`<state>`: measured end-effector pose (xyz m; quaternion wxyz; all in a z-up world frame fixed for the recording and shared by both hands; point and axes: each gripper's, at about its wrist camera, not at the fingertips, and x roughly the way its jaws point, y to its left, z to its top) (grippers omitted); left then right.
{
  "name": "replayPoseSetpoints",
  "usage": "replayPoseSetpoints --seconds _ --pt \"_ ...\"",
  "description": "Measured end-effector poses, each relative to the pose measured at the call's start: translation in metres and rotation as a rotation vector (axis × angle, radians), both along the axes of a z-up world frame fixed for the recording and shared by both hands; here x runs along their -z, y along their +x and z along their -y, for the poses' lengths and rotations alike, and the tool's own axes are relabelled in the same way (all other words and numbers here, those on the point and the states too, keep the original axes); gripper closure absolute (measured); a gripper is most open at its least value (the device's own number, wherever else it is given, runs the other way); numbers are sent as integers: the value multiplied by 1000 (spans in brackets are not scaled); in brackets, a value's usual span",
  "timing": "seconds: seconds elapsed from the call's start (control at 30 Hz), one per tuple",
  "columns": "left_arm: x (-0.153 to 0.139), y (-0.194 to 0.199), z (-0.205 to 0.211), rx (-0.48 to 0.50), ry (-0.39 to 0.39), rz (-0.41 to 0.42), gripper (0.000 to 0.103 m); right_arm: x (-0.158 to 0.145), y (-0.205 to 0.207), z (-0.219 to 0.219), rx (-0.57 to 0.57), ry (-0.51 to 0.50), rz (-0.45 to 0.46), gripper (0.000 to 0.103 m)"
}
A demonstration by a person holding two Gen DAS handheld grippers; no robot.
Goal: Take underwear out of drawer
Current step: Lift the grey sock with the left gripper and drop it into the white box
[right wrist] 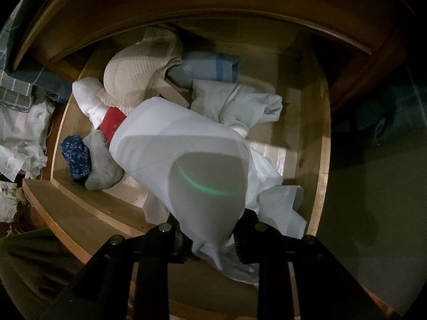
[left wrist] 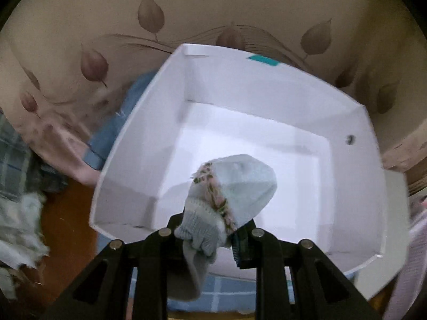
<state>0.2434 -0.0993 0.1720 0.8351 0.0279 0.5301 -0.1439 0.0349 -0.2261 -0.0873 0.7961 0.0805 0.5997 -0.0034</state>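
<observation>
No text, label, brand or number can be read on anything in either view.

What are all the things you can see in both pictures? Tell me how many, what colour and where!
box: one, white, under the left claw, nothing on its floor
small garment: one, pale blue with a flowery band, held over the box
drawer: one, wooden, open, under the right claw
white cloth: one, lifted over the drawer
cream knit: one, back of the drawer
red and white roll: one, left side
dark blue bundle: one, left front corner
grey sock: one, beside the blue bundle
left claw: black, shut on the small garment
right claw: black, shut on the white cloth
</observation>
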Motion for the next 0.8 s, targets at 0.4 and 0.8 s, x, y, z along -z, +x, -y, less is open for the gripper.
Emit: replayPoseSetpoints --seconds 0.4,0.8 --pt "2 -10 0 68 -19 97 69 -2 1 7 29 28 13 80" --pt "-6 -11 -19 68 -172 112 47 -1 2 7 42 30 20 80"
